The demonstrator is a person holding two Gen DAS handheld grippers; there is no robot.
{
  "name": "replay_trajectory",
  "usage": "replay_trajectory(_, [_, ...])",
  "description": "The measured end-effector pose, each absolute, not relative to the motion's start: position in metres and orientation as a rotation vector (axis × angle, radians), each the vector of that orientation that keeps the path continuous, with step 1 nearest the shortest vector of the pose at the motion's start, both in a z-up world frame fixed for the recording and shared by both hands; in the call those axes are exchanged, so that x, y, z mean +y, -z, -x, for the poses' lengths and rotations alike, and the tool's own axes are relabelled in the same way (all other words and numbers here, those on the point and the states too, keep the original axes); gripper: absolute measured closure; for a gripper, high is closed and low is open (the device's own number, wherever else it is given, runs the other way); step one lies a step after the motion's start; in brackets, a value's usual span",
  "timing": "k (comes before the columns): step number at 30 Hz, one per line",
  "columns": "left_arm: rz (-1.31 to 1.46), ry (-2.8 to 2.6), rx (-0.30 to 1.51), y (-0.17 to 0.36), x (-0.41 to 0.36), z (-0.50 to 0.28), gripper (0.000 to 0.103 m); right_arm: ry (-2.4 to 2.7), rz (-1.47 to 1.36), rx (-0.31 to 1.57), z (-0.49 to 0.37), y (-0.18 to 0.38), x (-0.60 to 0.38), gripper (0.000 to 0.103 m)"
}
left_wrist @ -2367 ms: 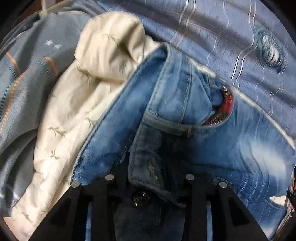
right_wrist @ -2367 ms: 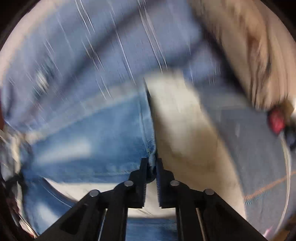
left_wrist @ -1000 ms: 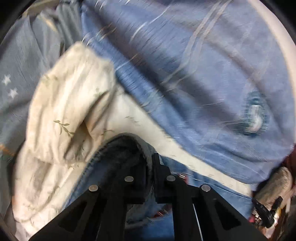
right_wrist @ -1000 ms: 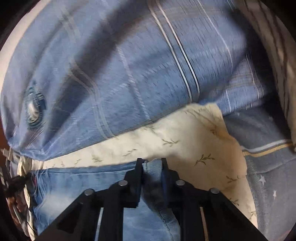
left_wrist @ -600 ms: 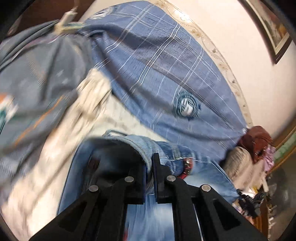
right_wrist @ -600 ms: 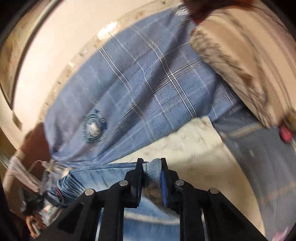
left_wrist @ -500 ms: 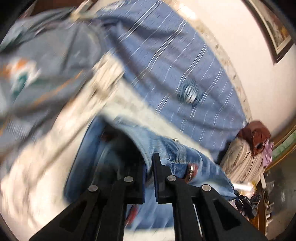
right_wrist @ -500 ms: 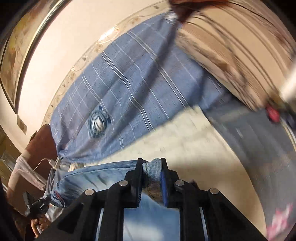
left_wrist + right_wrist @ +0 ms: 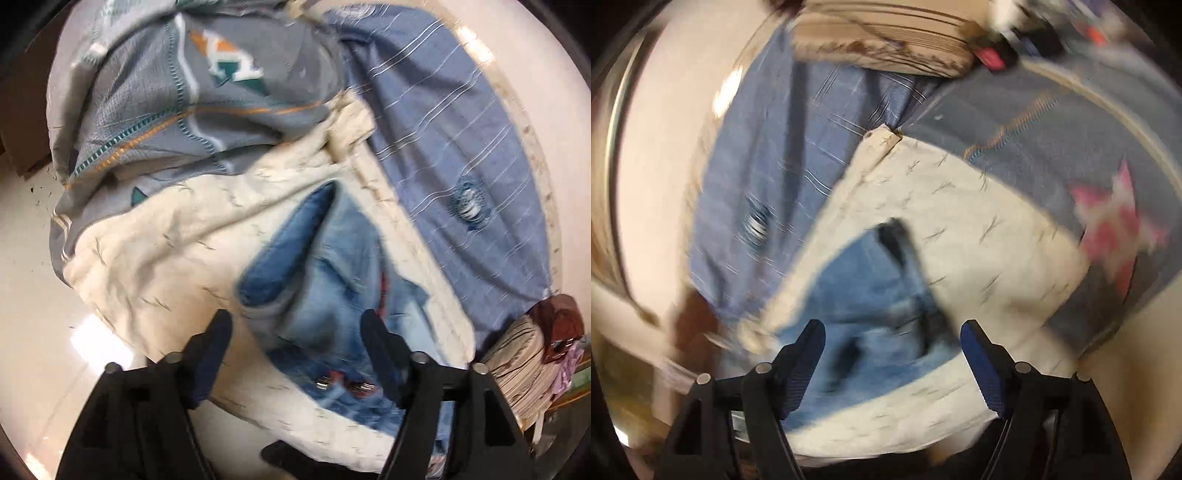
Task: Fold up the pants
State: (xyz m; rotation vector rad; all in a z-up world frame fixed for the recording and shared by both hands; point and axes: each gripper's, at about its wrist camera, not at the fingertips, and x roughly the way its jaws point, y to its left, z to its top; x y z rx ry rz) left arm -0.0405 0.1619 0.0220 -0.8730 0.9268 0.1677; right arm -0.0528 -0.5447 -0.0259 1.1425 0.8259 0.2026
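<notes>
Both claws are opening, released above the jeans (image 9: 325, 280); only the left view shows floor (image 9: 26, 280).

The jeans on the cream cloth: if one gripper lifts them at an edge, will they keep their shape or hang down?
The jeans lie crumpled in soft folds, so they would probably sag and unfold. The denim looks thick, so likely rather heavy for cloth. The cream cloth under them is wrinkled and loose, so pushing may drag it along.

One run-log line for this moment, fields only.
left gripper: opening, nothing gripped | right gripper: opening, nothing gripped | jeans: bunched on cream quilt | fold: not visibly finished
</notes>
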Motion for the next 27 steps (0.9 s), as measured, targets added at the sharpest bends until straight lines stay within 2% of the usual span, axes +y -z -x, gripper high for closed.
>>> replay_trajectory(6, [0.989,-0.146,1.052,0.016,0.106,0.03,0.028,-0.258,-1.392,0.868,0.029,0.053,-0.493,0.025])
replay_trajectory(8, [1.049,-0.189,1.062,0.027,0.105,0.024,0.028,-0.216,-1.53,0.827,0.017,0.073,-0.488,0.025])
replay_trajectory(13, [1.155,-0.273,1.065,0.039,0.116,0.015,0.029,-0.063,-1.617,0.828,0.005,0.096,-0.491,0.025])
replay_trajectory(14, [1.156,-0.285,1.064,0.04,0.118,0.012,0.033,-0.055,-1.611,0.833,0.003,0.1,-0.49,0.025])
replay_trajectory(15, [1.16,-0.278,1.062,0.043,0.122,0.009,0.066,-0.052,-1.597,0.836,0.001,0.1,-0.489,0.028])
replay_trajectory(16, [1.162,-0.279,1.078,0.046,0.123,0.005,0.086,-0.047,-1.565,0.847,-0.002,0.098,-0.487,0.04])
replay_trajectory(17, [1.189,-0.28,1.084,0.049,0.128,0.005,0.086,-0.049,-1.51,0.869,-0.008,0.096,-0.484,0.064])
replay_trajectory(19, [1.15,-0.267,1.08,0.043,0.128,0.002,0.09,-0.056,-1.435,0.887,-0.005,0.088,-0.487,0.083])
replay_trajectory(20, [1.135,-0.255,1.076,0.035,0.128,0.0,0.091,-0.07,-1.355,0.9,-0.011,0.076,-0.484,0.089])
replay_trajectory(23, [1.073,-0.214,1.027,-0.001,0.128,-0.017,0.092,-0.077,-1.205,0.891,-0.033,0.037,-0.481,0.091])
replay_trajectory(27, [0.951,-0.112,0.815,-0.064,0.127,-0.031,0.092,-0.119,-0.971,0.76,-0.08,-0.052,-0.479,0.091])
